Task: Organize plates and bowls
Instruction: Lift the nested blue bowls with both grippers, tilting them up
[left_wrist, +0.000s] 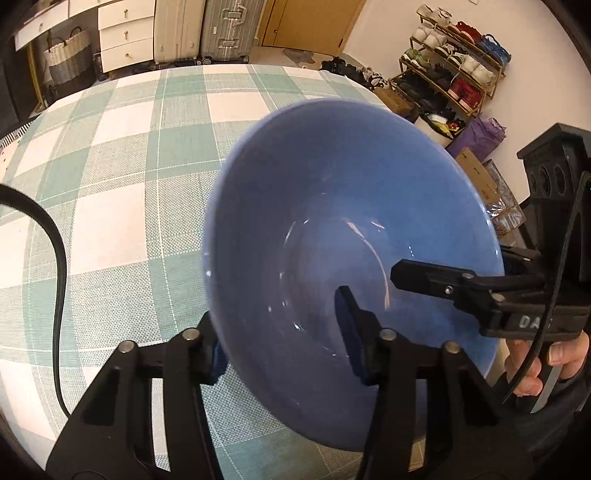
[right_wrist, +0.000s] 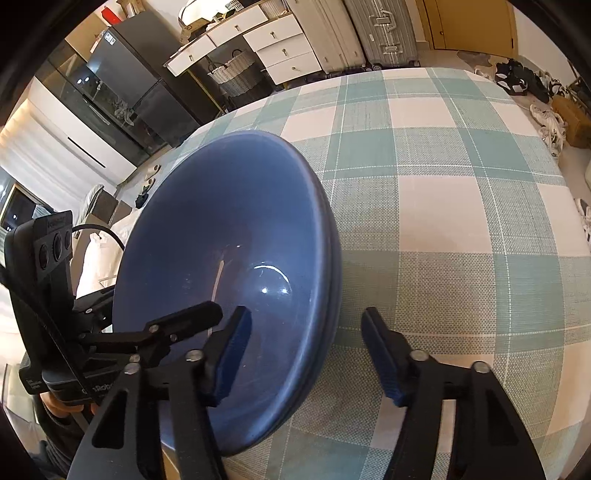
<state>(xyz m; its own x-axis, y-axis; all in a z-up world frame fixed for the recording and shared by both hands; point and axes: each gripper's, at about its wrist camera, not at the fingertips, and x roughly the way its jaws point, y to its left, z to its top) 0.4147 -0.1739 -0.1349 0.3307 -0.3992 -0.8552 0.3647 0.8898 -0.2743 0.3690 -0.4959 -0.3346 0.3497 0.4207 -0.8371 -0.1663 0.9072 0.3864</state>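
Observation:
A blue bowl (left_wrist: 332, 206) sits on the checked tablecloth, nested in a second blue bowl whose rim (right_wrist: 334, 258) shows just below it in the right wrist view. My left gripper (left_wrist: 284, 343) straddles the bowl's near rim, one finger outside, one inside; its pads look closed on the rim. My right gripper (right_wrist: 306, 354) is open, its left finger inside the bowl (right_wrist: 221, 236), its right finger outside over the cloth, not touching the rim. Each gripper shows in the other's view: the right one (left_wrist: 436, 280) and the left one (right_wrist: 184, 325).
The table (left_wrist: 110, 184) is covered by a green-and-white checked cloth. A black cable (left_wrist: 55, 258) crosses the left side. Beyond the table are a shoe rack (left_wrist: 454, 66), suitcases (right_wrist: 384, 33), drawers and a basket.

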